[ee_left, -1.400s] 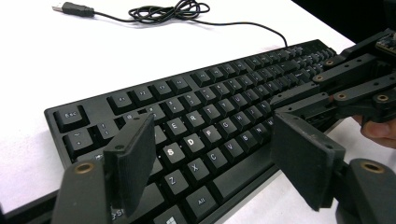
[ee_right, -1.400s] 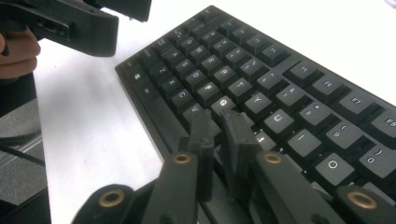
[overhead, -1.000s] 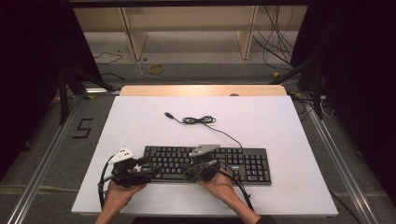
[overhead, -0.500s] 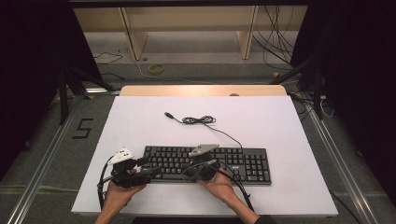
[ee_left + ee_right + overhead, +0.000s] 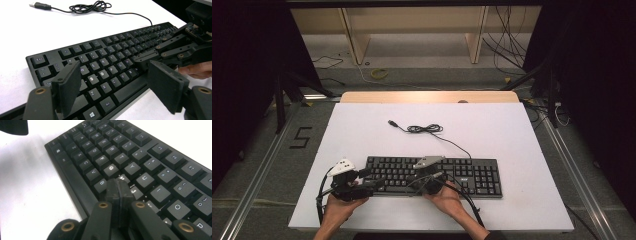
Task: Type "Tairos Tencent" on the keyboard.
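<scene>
Hovering low over the black keyboard, both grippers sit at the near edge of the white table, and the keyboard lies flat along that near side, long edge facing the person.

Over to the right gripper: its jaws are pressed tight together, pad against pad, nothing between them. In the right gripper view the clenched tips come down on the middle of the letter block, right around the H key, with G just to one side and U and J beside them. Whether the tips actually press a key or sit just above it, I cannot tell. From the high view this gripper is over the middle of the keyboard, with the right hand behind it.

Now the left gripper: jaws spread wide, released, gripping nothing. In the left gripper view the keyboard's left end lies between and beyond the two pads, the S, D, Z, X and C keys showing in the gap. The keys sit below the pads, not touched by them as far as I can see. In the high view it is at the keyboard's left end, held by the left hand.

Farther back, the keyboard's cable runs off in a loose coil, its USB plug lying free on the table.
</scene>
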`<state>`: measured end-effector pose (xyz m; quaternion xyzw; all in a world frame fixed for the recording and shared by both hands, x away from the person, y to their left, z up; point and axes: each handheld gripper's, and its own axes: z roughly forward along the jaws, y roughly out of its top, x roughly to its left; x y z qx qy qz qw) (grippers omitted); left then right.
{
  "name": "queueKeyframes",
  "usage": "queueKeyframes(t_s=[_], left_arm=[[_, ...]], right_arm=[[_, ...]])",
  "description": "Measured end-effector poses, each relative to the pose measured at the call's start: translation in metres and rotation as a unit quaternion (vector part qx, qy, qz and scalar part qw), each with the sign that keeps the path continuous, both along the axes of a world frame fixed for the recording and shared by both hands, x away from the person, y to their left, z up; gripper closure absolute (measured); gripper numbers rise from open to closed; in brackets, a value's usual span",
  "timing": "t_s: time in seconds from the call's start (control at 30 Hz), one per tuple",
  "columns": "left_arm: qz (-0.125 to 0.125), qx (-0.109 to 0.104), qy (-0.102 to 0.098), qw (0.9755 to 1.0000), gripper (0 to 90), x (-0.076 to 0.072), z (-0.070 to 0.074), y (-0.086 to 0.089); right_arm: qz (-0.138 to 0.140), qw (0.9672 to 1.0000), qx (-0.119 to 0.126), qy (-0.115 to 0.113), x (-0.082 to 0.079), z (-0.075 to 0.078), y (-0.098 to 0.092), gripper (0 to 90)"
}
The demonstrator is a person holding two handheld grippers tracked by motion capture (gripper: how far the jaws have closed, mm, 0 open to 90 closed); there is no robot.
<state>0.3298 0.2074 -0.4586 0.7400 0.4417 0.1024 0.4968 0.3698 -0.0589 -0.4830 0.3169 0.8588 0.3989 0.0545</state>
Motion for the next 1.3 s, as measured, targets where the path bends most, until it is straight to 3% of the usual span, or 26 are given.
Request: queueKeyframes(t_s=[0.37,0.57,1.0,1.3], left_arm=[[0.001,0.002,-0.001,1.0,26.9,0.0,0.0,0.0],[0.003,0.001,0.0,1.0,26.9,0.001,0.0,0.001],[0.005,0.001,-0.001,1.0,26.9,0.002,0.0,0.001],[0.005,0.002,-0.002,1.0,26.9,0.002,0.0,0.001]], right_arm=[[-0.003,1.0,0.003,0.002,0.0,0.001,0.0,90.0],[-0.007,0.9997,0.021,0.005,0.0,0.005,-0.004,88.5],[-0.008,0.9995,0.032,0.0,0.0,0.009,-0.008,87.2],[-0.007,0.9992,0.041,0.001,-0.001,0.012,-0.01,81.1]])
